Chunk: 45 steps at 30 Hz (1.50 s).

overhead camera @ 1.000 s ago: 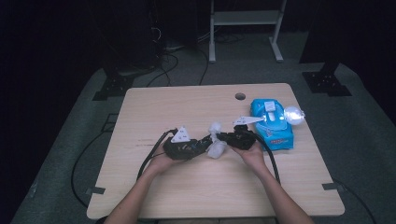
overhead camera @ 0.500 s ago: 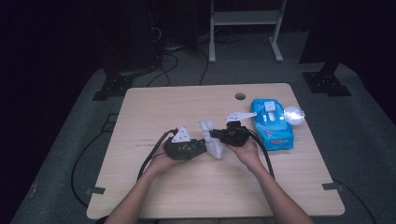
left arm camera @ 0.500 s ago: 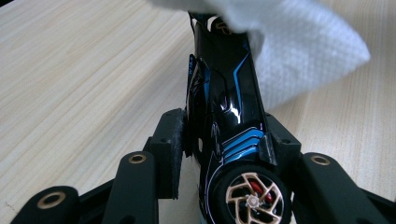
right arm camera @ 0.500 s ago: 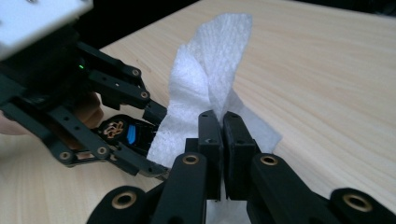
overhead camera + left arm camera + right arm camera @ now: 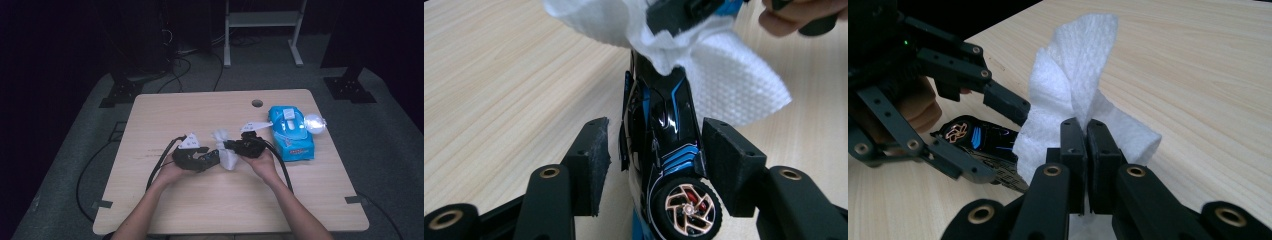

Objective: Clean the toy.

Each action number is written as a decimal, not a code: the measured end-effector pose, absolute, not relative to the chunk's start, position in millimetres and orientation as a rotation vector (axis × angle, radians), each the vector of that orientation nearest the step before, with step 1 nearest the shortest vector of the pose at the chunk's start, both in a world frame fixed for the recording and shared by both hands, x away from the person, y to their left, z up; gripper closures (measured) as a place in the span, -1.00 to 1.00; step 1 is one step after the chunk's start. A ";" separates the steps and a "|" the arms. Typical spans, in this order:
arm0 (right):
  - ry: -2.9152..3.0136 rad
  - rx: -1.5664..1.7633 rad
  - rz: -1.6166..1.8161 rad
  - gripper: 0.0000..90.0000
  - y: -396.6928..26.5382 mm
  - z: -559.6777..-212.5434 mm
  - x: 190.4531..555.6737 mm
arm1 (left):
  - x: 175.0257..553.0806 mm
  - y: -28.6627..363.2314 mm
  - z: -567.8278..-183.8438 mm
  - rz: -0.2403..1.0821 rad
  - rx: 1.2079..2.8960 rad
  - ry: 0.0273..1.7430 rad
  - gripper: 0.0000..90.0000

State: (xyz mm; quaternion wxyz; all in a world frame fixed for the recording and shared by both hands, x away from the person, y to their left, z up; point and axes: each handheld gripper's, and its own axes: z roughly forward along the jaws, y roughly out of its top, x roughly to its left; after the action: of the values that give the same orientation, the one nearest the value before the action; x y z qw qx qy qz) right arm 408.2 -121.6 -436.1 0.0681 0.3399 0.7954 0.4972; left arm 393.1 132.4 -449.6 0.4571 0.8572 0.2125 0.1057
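Between the left gripper's opening jaws sits the toy car.

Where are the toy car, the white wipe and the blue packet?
toy car (image 5: 664, 125): left gripper view, on its glossy black body.
white wipe (image 5: 1083, 55): right gripper view, on its raised upper fold.
blue packet (image 5: 292, 135): high view, on its top face.

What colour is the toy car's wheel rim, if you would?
Coppery orange rim, clearest in the left gripper view.
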 end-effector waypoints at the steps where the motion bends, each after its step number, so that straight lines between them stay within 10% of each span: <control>1: 2.395 1.024 1.496 0.92 -121.3 -435.9 408.0 | 393.6 133.8 -448.6 0.261 2.106 0.530 -0.01; 45: 2.327 1.150 1.636 0.92 -181.6 -449.1 393.7 | 406.9 70.5 -437.3 0.319 2.410 0.417 0.25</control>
State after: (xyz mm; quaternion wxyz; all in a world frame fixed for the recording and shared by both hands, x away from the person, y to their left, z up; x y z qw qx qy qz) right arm 393.7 -181.6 -449.1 0.0365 0.3746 0.7578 0.5329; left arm 406.9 70.5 -437.3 0.3310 0.9220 0.1596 0.1220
